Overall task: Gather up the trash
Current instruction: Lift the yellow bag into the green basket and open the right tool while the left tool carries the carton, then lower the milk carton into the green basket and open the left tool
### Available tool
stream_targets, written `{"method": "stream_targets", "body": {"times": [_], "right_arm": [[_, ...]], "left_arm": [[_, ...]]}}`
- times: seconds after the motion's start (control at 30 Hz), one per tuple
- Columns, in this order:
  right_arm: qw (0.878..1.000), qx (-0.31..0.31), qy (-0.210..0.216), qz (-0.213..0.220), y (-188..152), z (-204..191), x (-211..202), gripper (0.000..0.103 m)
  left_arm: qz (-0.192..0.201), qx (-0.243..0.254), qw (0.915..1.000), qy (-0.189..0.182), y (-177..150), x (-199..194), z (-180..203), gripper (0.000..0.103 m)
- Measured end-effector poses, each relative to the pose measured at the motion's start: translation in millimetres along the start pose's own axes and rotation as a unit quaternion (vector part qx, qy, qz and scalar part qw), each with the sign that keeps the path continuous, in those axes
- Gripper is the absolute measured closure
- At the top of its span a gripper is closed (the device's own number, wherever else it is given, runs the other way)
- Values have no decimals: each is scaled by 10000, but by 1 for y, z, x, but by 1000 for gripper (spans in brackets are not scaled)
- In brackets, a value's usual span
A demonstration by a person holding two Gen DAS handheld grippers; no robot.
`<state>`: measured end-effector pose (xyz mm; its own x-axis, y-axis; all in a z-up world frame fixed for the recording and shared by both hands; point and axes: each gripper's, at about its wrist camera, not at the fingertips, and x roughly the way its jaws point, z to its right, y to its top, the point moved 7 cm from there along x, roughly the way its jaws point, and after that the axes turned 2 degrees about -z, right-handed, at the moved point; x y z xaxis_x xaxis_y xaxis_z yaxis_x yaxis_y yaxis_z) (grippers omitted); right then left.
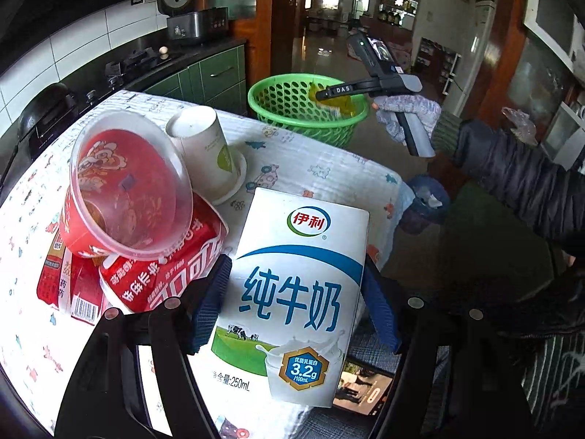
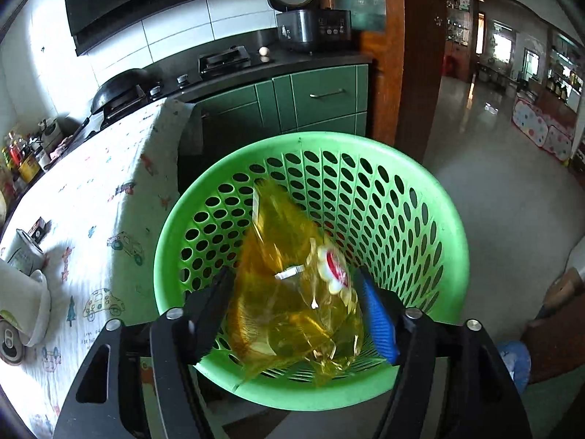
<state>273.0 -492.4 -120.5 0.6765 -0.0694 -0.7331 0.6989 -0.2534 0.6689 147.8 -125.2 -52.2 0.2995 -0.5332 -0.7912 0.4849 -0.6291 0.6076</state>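
Note:
My left gripper [image 1: 294, 303] is shut on a white and blue milk carton [image 1: 292, 292], held above the table's near edge. My right gripper [image 2: 296, 314] hangs over the green perforated basket [image 2: 431, 197], its jaws wide apart. A blurred yellow plastic wrapper [image 2: 289, 292] lies between the fingers, inside the basket; I cannot tell if the pads touch it. In the left wrist view the right gripper [image 1: 331, 92] sits over the basket [image 1: 289, 106] past the table's far edge.
On the patterned tablecloth [image 1: 321, 161] lie a red bowl under a clear lid [image 1: 124, 186], a red carton [image 1: 161, 274], a tipped paper cup [image 1: 208, 146]. A can [image 2: 11, 344] lies at the right wrist view's left. Stove and green cabinets [image 2: 321, 98] stand behind.

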Motion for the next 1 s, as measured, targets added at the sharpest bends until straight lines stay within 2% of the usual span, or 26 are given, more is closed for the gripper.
{"method": "stream_targets", "body": {"times": [0.13,0.47,0.77,0.83,1.0], "right_arm": [[9998,56,39,210,3,7,-13,30],[9974,49,54,717,-12,26,-69,17],[9959,228,187,854,-49,41,-102,16],[9960,232,176,849,-59,41,-105,16],[9969,235,134,736,-88,39,-104,16]], "left_arm": [[148,-144,9998,-46,29,5,2,34],[318,-321,9989,-161,123,47,18,34],[47,-480,9987,-136,209,128,31,34],[-18,-466,9989,-37,225,149,32,34],[-95,-719,9973,-59,256,190,34,34]]}}
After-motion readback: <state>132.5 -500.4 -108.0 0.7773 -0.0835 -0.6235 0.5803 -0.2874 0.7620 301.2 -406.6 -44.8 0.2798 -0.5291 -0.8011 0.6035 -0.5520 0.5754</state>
